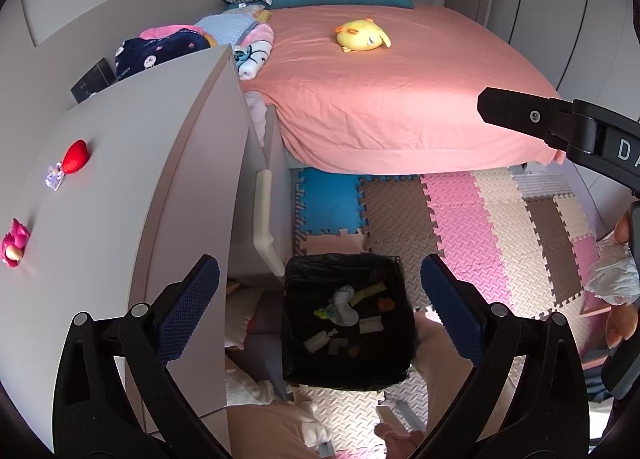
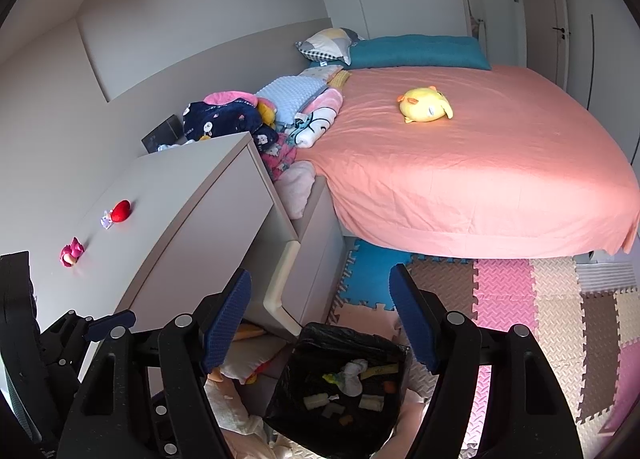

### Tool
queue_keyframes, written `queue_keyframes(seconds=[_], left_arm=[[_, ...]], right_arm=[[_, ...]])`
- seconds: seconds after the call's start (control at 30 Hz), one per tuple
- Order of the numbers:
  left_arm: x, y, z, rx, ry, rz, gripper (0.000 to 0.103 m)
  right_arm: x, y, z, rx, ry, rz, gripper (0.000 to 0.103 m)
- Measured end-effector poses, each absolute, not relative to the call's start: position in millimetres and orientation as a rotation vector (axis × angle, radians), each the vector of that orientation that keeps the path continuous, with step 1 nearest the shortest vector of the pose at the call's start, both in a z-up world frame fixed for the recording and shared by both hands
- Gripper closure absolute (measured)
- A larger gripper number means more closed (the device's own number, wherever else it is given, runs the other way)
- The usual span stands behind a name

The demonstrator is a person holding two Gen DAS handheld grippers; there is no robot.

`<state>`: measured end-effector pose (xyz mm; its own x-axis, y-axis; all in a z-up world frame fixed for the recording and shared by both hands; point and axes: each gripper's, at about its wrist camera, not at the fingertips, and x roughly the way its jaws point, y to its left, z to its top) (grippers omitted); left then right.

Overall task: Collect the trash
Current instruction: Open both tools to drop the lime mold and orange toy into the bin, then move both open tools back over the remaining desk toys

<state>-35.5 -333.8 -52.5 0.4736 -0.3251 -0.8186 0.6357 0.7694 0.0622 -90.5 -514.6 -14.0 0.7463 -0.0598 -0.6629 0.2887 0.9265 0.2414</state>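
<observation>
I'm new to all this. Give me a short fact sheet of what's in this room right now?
Room: bedroom, foam puzzle mats on floor
Bed: pink sheet, yellow plush toy on it
Dresser top: red heart, small pink toy
Bin: black liner, scraps inside
Left gripper: open, empty, above bin
Right gripper: open, empty

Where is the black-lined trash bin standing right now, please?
In both wrist views the trash bin stands low centre on the foam floor mat, beside the grey dresser, near the pink bed.
</observation>
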Motion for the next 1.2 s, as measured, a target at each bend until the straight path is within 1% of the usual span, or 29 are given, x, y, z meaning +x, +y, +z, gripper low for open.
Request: queue_keyframes(seconds=[0.57, 1.2], left_arm=[[-18, -315, -41, 0.356, 0.895, -0.564, 0.006], [20, -242, -27, 0.274, 0.907, -0.417, 0.006]], right_arm=[[-64, -493, -7, 0.323, 0.717, -0.145, 0.031], [-7, -426, 1, 0.27, 0.738, -0.02, 0.031]])
